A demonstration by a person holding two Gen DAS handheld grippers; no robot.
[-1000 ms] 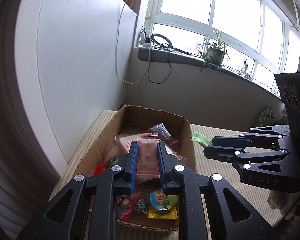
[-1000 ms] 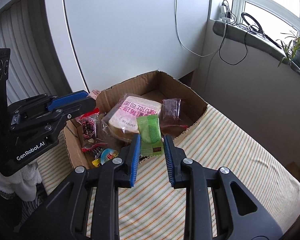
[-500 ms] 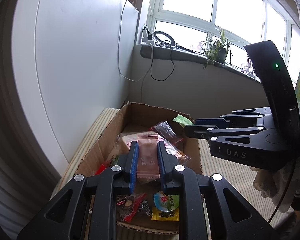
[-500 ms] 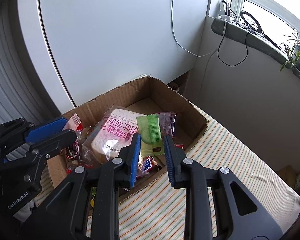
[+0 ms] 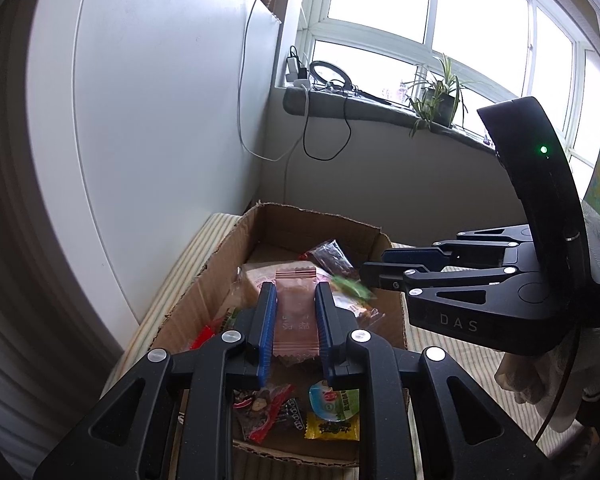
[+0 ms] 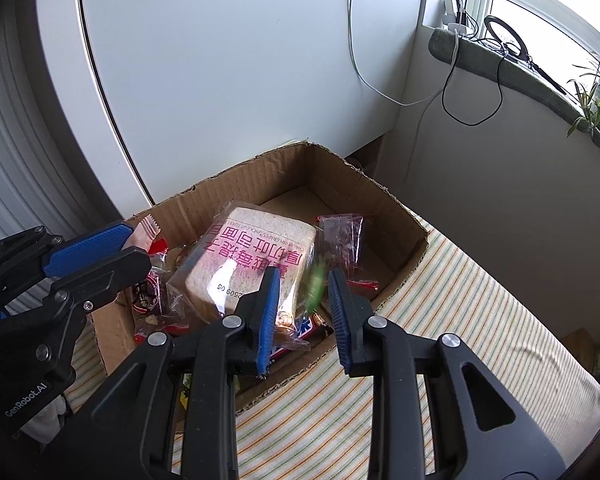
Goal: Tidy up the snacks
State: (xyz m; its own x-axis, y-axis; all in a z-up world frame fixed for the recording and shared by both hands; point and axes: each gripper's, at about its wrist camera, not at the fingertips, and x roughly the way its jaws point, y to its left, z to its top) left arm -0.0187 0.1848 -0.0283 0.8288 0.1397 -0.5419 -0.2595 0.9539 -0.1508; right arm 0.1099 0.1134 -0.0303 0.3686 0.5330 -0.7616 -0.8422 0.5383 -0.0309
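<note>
Holding several snacks, one cardboard box [image 6: 384, 200] on the striped cloth [image 6: 480, 332] contains a wrapped bread loaf [image 6: 252, 256], a dark-fruit bag [image 6: 340, 236] and smaller packets. Above it, the right gripper [image 6: 302, 308] has just been opening; its blurred green packet [image 6: 315, 282] sits loose between the pads. The left gripper [image 5: 296, 320] is clamped on one pink packet [image 5: 296, 312].

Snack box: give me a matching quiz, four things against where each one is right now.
Things:
1. pink packet
2. green packet
3. bread loaf
4. yellow packet

Places:
A. loose and blurred between the open right gripper pads
B. near corner of the box
C. clamped in the left gripper
D. flat in the box middle

Pairs: 1-C, 2-A, 3-D, 4-B
</note>
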